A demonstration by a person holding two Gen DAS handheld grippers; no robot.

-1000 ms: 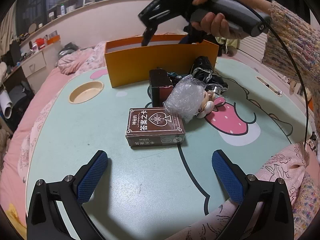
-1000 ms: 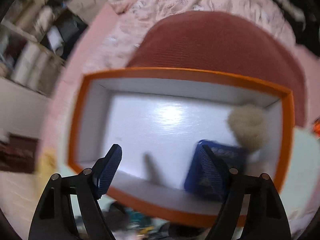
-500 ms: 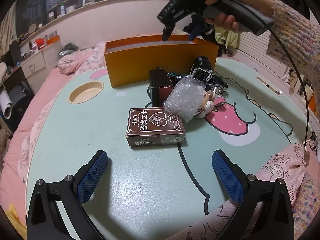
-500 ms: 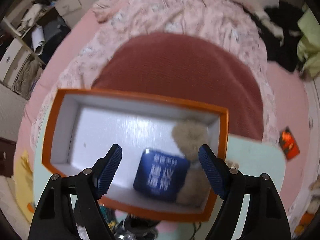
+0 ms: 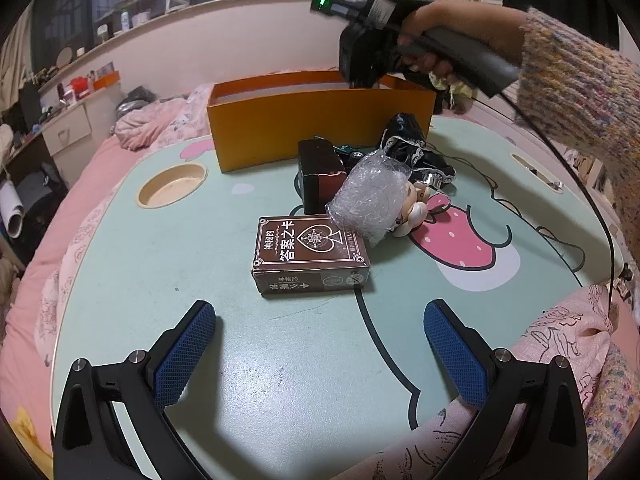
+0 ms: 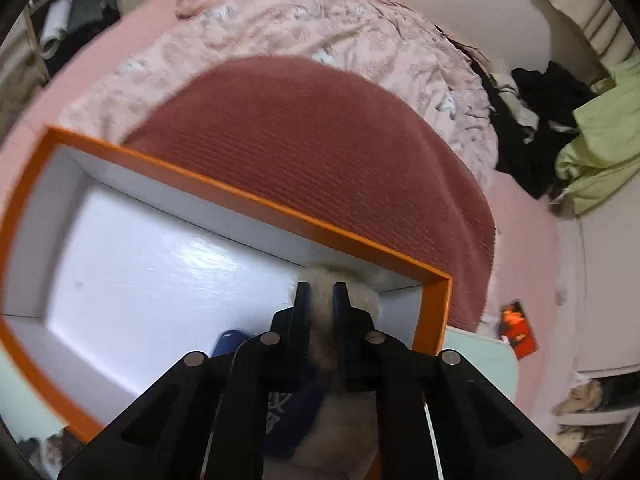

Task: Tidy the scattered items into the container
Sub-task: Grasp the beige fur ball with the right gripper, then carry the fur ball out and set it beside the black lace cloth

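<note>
right gripper (image 6: 320, 296): jaws drawn together, nothing clamped, above orange box (image 6: 248, 196) | left gripper (image 5: 320, 344): held apart, empty | card box (image 5: 310, 256) at 12 o'clock of it | risk: bubble-wrap bundle (image 5: 370, 196) may be dragged along, since it overlaps the box.

The left gripper (image 5: 320, 344) sits low and angled downward, its two blue-padded fingers (image 5: 184, 350) spread wide apart at about 7 and 5 o'clock of its own camera view, with nothing between them. At about 1 o'clock in that view, the right hand (image 5: 448, 40), in a speckled knit sleeve (image 5: 580, 92), grips the handle of the right gripper (image 6: 320, 300), which is held high and tipped steeply downward. In the right wrist view its jaws have drawn nearly together, fingers pointing toward 12 o'clock, with no firm contact on anything visible.
</note>
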